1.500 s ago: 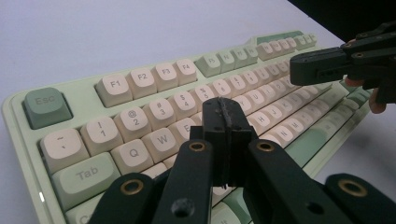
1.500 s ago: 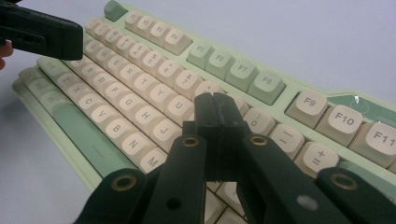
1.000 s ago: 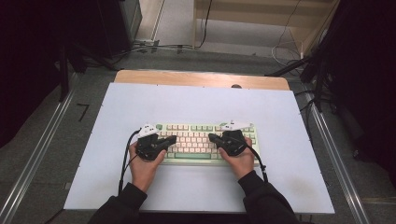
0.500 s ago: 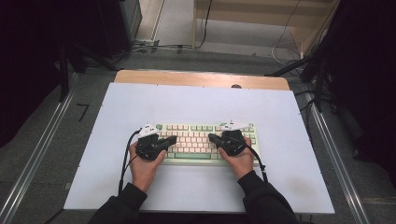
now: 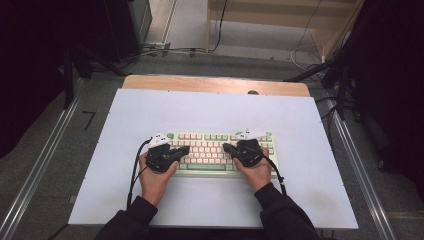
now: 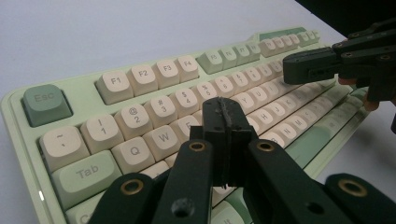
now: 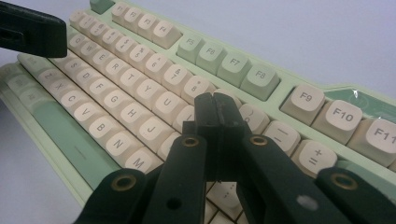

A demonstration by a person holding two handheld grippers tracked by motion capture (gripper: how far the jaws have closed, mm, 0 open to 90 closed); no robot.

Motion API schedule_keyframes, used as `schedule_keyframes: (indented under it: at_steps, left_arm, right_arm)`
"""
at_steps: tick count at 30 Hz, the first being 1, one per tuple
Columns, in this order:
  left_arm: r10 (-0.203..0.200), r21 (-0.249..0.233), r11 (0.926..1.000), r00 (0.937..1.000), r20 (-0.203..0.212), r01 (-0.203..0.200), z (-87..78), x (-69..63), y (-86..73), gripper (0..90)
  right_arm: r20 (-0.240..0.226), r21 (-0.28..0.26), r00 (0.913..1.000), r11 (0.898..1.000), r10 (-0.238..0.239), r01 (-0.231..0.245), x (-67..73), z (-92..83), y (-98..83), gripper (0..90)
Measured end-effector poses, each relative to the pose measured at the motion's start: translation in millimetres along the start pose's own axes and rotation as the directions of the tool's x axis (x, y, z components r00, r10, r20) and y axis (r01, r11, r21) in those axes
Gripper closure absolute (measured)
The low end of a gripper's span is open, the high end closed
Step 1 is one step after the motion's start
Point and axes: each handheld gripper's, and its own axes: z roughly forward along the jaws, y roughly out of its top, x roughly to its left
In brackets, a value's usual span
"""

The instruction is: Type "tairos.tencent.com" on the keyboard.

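A pale green keyboard [image 5: 207,137] with cream and green keys lies on the white table, near its front. My left gripper [image 5: 186,149] hovers over the keyboard's left half, jaws shut with nothing between them; in the left gripper view its tip [image 6: 224,108] sits above the E and R keys of the keyboard [image 6: 116,84]. My right gripper [image 5: 225,147] is over the right half, also shut and empty; in the right gripper view its tip [image 7: 215,103] is near the 9 and I keys of the keyboard [image 7: 140,88]. The two tips point toward each other.
The white table top [image 5: 210,110] has bare room around the keyboard. A wooden strip [image 5: 215,84] runs along its far edge. Metal rails [image 5: 45,155] flank the table. Cables [image 5: 310,45] lie on the floor beyond. The other gripper's tip [image 6: 310,65] shows in the left gripper view.
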Motion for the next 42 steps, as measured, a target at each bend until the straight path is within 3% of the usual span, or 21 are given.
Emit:
schedule_keyframes:
  at_steps: [19,23,26,31,42]
  left_arm:
    - [0.001,0.002,1.0000,1.0000,0.001,-0.001,0.0,0.1,0.0,90.0]
    - [0.001,0.001,1.0000,1.0000,0.001,-0.001,0.0,0.0,-0.1,90.0]
    - [0.000,-0.002,1.0000,1.0000,0.001,0.000,-0.2,0.1,0.0,90.0]
    - [-0.004,-0.008,1.0000,1.0000,0.002,0.004,-1.0,-0.1,0.3,90.0]
    - [-0.012,-0.016,0.9998,0.9999,-0.003,0.012,-3.5,2.4,1.1,90.0]
  right_arm:
    - [0.005,-0.001,1.0000,1.000,-0.004,0.004,0.7,0.6,-0.2,88.2]
    - [0.020,0.029,0.9996,0.999,-0.019,0.018,1.2,3.9,-1.4,88.1]
    - [0.026,0.044,0.9997,0.999,-0.004,0.003,1.6,3.7,0.0,88.2]
    - [0.011,-0.004,0.9999,1.000,-0.009,0.009,3.9,-3.2,2.0,88.2]
    - [-0.005,-0.018,1.0000,1.000,0.000,0.000,4.0,-8.9,2.9,88.2]
